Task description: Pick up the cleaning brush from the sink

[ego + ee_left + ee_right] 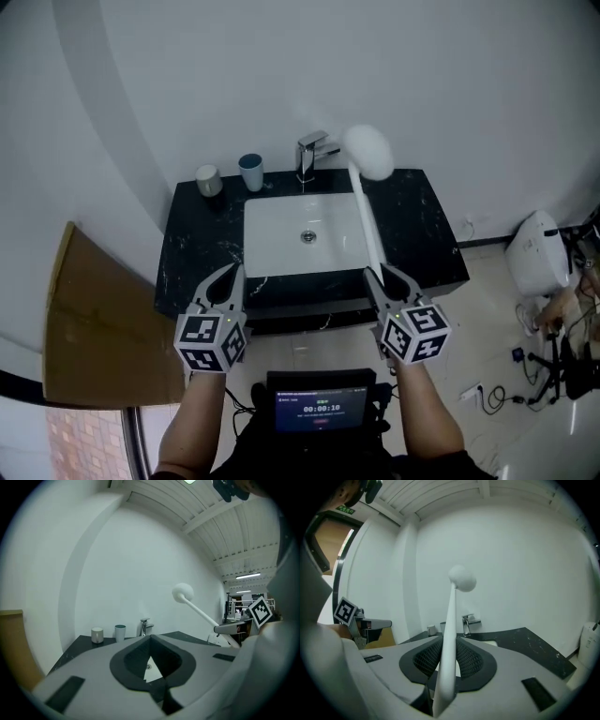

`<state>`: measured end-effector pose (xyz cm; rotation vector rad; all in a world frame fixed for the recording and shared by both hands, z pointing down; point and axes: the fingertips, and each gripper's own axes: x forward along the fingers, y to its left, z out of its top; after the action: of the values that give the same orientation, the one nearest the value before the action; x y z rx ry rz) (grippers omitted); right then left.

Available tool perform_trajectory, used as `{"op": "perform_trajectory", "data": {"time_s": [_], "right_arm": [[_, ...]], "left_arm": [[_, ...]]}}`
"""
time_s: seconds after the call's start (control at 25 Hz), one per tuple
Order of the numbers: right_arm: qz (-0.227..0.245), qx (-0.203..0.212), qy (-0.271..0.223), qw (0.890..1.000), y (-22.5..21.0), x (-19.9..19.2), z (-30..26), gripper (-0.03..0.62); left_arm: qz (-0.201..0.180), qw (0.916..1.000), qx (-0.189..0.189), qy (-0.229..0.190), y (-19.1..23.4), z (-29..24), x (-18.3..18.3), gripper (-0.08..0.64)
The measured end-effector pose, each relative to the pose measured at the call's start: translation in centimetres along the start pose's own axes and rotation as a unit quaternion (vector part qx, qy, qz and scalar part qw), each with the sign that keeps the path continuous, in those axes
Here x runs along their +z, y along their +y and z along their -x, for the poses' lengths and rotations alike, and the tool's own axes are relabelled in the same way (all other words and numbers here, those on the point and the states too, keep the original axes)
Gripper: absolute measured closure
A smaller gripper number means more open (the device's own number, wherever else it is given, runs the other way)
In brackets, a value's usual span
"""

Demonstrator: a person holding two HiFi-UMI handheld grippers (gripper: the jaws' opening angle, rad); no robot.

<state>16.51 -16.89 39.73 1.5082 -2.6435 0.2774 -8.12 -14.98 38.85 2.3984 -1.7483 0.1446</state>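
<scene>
The cleaning brush point(367, 152) is a long white stick with a round white head. It hangs in the air over the right side of the white sink basin point(281, 253), its head up near the faucet point(311, 155). My right gripper point(377, 274) is shut on the lower end of the handle; in the right gripper view the handle point(449, 634) runs up between the mesh pads to the head point(461, 579). My left gripper point(233, 272) is in front of the counter's left part, its tips point(150, 637) touching with nothing between them. The brush head point(182, 592) also shows in the left gripper view.
A black stone counter point(197, 244) surrounds the basin. A pale cup point(208, 179) and a blue-green cup point(250, 172) stand at its back left. A brown board point(94, 328) leans at the left. A white appliance point(539, 248) and cables point(525, 375) lie on the floor at the right.
</scene>
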Motion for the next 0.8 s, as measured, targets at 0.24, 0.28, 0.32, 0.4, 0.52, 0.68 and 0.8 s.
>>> {"op": "perform_trajectory", "data": {"time_s": [0.24,0.28,0.32,0.4,0.52,0.68,0.8], "right_arm": [[0.006,0.032,-0.02,0.999,-2.4,0.8,3.8,0.526],[0.008,0.033,-0.023,0.999,-2.4,0.9,4.2,0.526],[0.012,0.034,-0.025,0.999,-2.4,1.1,4.5,0.526],[0.009,0.032,-0.035,0.999,-2.2,1.4,4.7,0.526],[0.001,0.025,-0.046,0.999,-1.7,1.3,5.7,0.526],[0.019,0.015,-0.046,0.999,-1.2,1.3,6.8,0.526],[0.024,0.004,-0.045,0.999,-1.2,0.8,8.0,0.526]], "left_arm": [[-0.015,0.9997,0.02,0.003,-5.1,2.6,-0.2,0.549],[-0.014,0.9997,0.018,0.003,-5.7,2.9,-0.4,0.549],[-0.012,0.9998,0.017,0.002,-6.0,3.1,-0.5,0.549],[-0.016,0.9998,0.014,0.002,-6.5,3.4,-0.6,0.549],[-0.028,0.9996,0.005,0.0,-7.5,4.0,-0.6,0.549],[-0.014,0.9997,0.01,-0.015,-7.3,4.4,-0.6,0.549],[-0.016,0.9997,0.011,-0.012,-7.2,5.1,-1.1,0.549]]}}
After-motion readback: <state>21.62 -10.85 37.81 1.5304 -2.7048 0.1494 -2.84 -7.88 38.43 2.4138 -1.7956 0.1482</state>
